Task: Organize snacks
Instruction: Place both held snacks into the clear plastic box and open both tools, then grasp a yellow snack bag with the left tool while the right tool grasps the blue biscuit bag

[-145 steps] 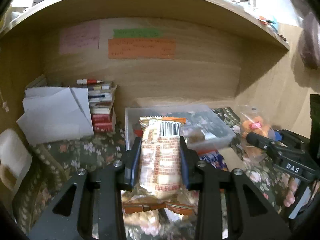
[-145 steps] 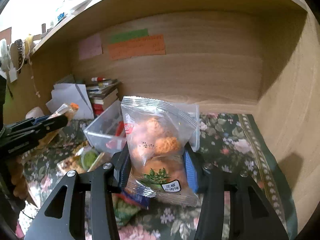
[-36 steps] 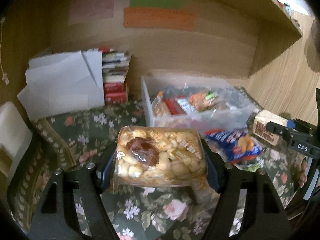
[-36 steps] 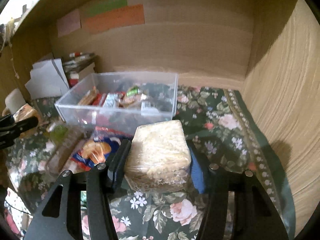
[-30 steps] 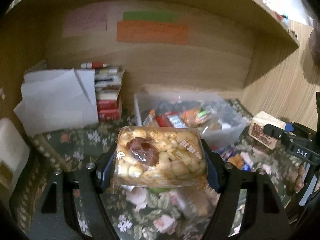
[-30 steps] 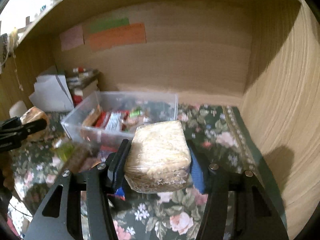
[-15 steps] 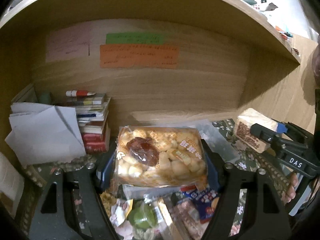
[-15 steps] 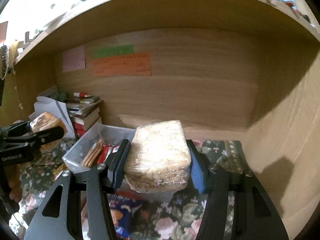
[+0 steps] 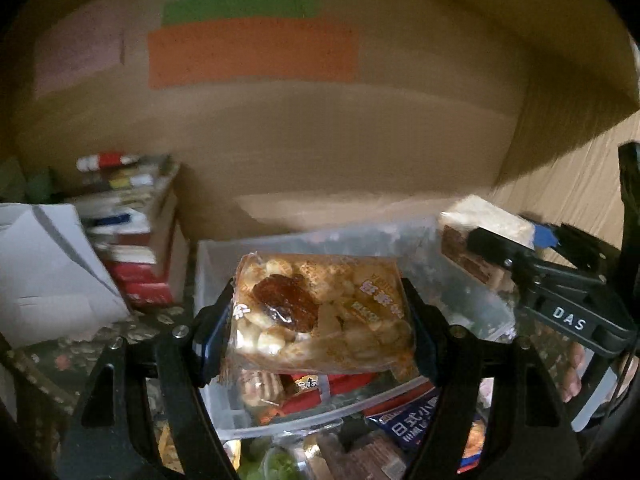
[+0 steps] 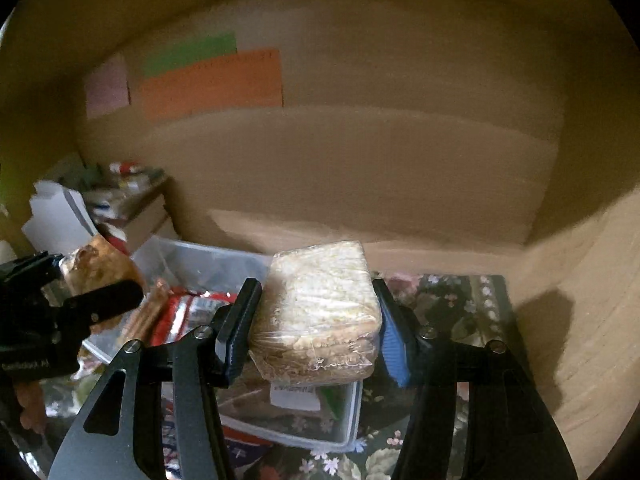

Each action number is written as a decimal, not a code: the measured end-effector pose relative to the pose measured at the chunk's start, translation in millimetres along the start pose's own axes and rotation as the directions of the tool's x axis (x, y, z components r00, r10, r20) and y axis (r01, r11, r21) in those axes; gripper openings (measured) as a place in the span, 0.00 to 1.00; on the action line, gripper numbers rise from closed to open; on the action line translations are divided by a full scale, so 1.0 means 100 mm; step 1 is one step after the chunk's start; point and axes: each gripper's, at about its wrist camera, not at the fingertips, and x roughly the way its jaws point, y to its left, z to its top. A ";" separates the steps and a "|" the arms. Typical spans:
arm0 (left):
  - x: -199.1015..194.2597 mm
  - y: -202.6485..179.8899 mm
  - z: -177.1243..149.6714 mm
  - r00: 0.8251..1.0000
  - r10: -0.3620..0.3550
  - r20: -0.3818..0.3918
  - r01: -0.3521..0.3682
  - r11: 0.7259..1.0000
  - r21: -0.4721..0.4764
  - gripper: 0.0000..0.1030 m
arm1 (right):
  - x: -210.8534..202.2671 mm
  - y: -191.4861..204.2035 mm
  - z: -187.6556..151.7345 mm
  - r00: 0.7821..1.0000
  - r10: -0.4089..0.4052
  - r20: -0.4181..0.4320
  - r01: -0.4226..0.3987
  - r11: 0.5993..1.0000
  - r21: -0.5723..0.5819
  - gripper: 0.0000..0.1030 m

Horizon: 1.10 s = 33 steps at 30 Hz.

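Over on the far left, a folded white paper (image 9: 52, 272) leans by a stack of books (image 9: 136, 236), w/ a red-and-white marker (image 9: 106, 161) on top. Next along, the left claw (image 9: 320, 316) pinches a clear snack pack (image 9: 322, 312) by its short ends, held level above the clear plastic bin (image 9: 224, 404). Pack looks full of pale puffed chunks w/ one dark red-brown date-like piece pressed against the film, plus orange print on its right half. Bin sits on the floral-cloth desk (image 10: 452, 300) and already holds red and orange wrappers. More packets lie in front of it, incl. a blue one (image 9: 412, 424).

Further right, the right claw (image 10: 316, 320) grips a square cracker pack (image 10: 320, 312), pale grainy layers in clear wrap, also hovering over the bin, nearer its right end. Both packs are in the air, neither touching the bin. On the back wall hang pink (image 10: 107, 86), green (image 10: 192, 54) and orange (image 10: 212, 84) notes; frames are blurry, so the print on the notes is unreadable.
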 end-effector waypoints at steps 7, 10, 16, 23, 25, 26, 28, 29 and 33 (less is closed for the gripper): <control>0.32 0.00 -0.05 0.998 0.008 -0.066 -0.007 1.000 0.010 0.72 | 0.28 0.03 -0.06 0.997 0.016 -0.076 -0.017 1.000 -0.015 0.50; 0.36 -0.03 -0.06 0.997 0.002 -0.072 -0.001 1.000 0.022 0.73 | 0.31 0.03 -0.07 0.996 0.017 -0.087 -0.018 1.000 -0.011 0.50; 0.24 0.02 -0.05 0.999 0.003 -0.040 -0.003 1.000 0.011 0.74 | 0.12 0.00 -0.06 0.998 0.013 -0.061 -0.013 1.000 -0.010 0.56; -0.27 0.15 -0.11 0.999 0.009 0.033 -0.009 1.000 -0.013 0.78 | -0.25 0.05 -0.12 0.999 0.047 -0.016 -0.047 0.999 -0.014 0.62; -0.41 0.20 -0.19 0.999 0.024 0.046 -0.023 1.000 -0.008 0.80 | -0.35 0.09 -0.16 0.998 0.065 -0.006 -0.065 0.998 -0.016 0.64; -0.48 0.23 -0.23 0.998 0.030 0.049 -0.030 1.000 -0.008 0.81 | -0.40 0.11 -0.19 0.997 0.073 -0.003 -0.073 0.997 -0.016 0.66; -0.58 0.27 -0.34 0.998 0.044 0.049 -0.043 0.999 -0.009 0.83 | -0.46 0.17 -0.25 0.996 0.086 -0.002 -0.086 0.996 -0.022 0.67; -0.63 0.30 -0.40 0.998 0.053 0.044 -0.052 0.999 -0.011 0.83 | -0.48 0.20 -0.29 0.996 0.090 -0.003 -0.090 0.996 -0.025 0.68; -0.70 0.42 -0.63 0.997 0.076 0.009 -0.076 0.997 -0.009 0.84 | -0.49 0.31 -0.48 0.991 0.127 -0.028 -0.128 0.992 -0.020 0.72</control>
